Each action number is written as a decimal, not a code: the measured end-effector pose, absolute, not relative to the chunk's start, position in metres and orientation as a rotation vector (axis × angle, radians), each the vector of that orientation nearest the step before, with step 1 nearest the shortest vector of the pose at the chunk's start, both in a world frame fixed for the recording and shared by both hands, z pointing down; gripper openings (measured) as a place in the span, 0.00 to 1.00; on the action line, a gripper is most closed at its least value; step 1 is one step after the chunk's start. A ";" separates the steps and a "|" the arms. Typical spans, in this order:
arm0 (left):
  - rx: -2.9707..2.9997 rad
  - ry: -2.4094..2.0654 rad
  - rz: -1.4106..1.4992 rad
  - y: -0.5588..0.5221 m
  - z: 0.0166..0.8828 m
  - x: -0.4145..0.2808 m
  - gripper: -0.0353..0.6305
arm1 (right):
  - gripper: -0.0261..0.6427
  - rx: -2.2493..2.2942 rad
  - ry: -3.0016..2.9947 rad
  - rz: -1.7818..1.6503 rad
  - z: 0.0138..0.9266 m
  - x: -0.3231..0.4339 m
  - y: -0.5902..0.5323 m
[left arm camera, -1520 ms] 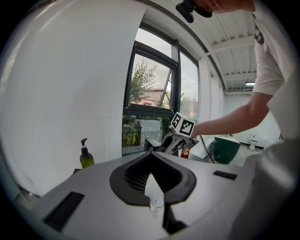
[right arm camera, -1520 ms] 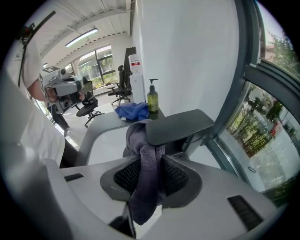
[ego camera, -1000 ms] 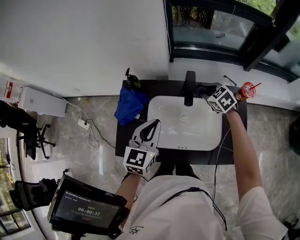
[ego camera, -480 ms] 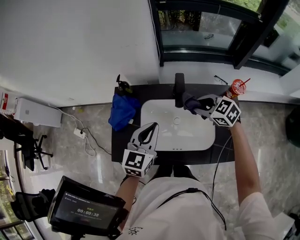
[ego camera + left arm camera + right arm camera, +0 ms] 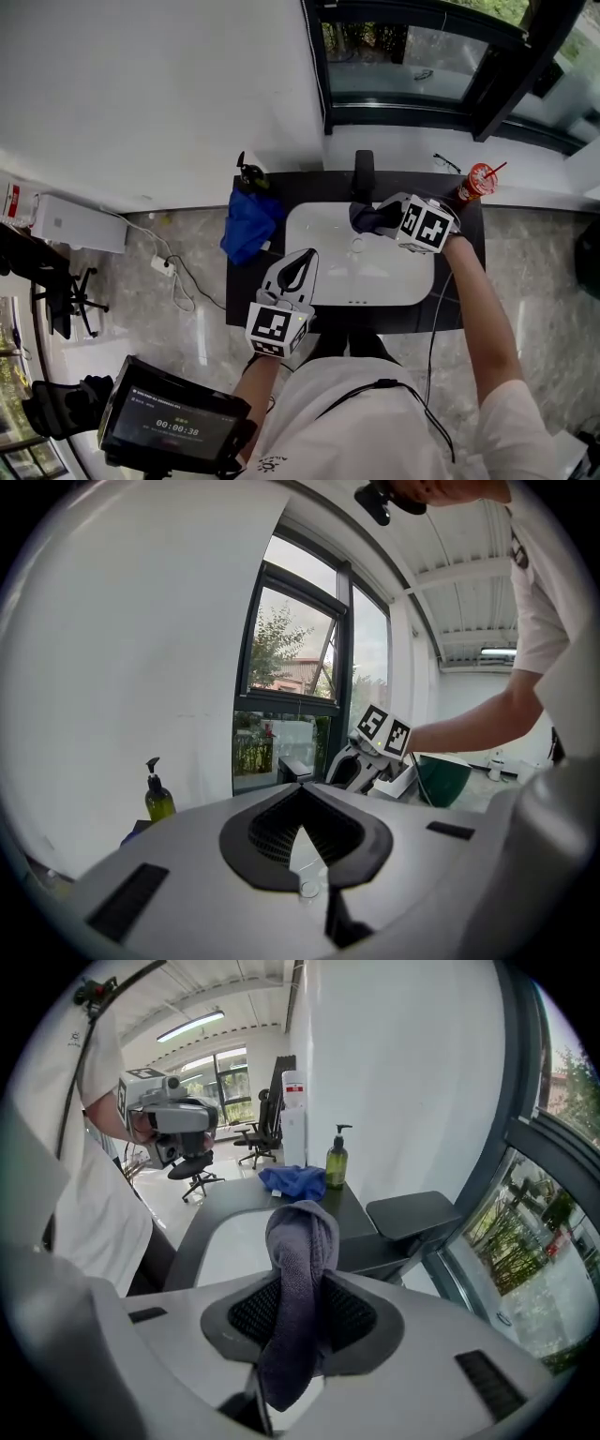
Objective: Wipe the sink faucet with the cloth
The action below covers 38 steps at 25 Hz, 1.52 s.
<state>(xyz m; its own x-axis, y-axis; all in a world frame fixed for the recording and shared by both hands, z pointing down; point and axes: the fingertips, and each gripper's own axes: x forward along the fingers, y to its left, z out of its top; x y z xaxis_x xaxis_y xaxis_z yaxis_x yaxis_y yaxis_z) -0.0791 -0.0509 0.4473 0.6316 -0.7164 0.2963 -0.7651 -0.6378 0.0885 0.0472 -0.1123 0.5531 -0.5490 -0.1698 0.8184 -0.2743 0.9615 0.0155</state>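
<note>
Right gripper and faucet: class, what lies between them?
The grey cloth, clamped in the right gripper, lies between it and the faucet; the head view shows it.

A dark counter [image 5: 309, 187] holds a white sink [image 5: 394, 277], with a blue cloth [image 5: 246, 225] and a soap bottle [image 5: 248, 174] left of the sink and a red cup [image 5: 476, 178] to its right.

A green soap bottle [image 5: 336, 1162] stands beside crumpled blue fabric [image 5: 292, 1181], a red cup [image 5: 476, 180] well apart.
</note>
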 end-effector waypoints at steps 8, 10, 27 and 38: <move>2.627 -1.258 0.358 -0.054 0.446 -0.085 0.04 | 0.22 0.321 -2.107 0.177 0.563 0.051 -0.148; 2.637 -1.262 0.370 -0.054 0.444 -0.083 0.04 | 0.22 0.376 -2.114 0.197 0.563 0.056 -0.163; 2.656 -1.251 0.360 -0.057 0.441 -0.083 0.04 | 0.22 0.913 -2.100 0.268 0.549 0.145 -0.211; 2.695 -1.200 0.348 -0.041 0.435 -0.072 0.04 | 0.22 1.073 -2.149 0.307 0.536 0.165 -0.166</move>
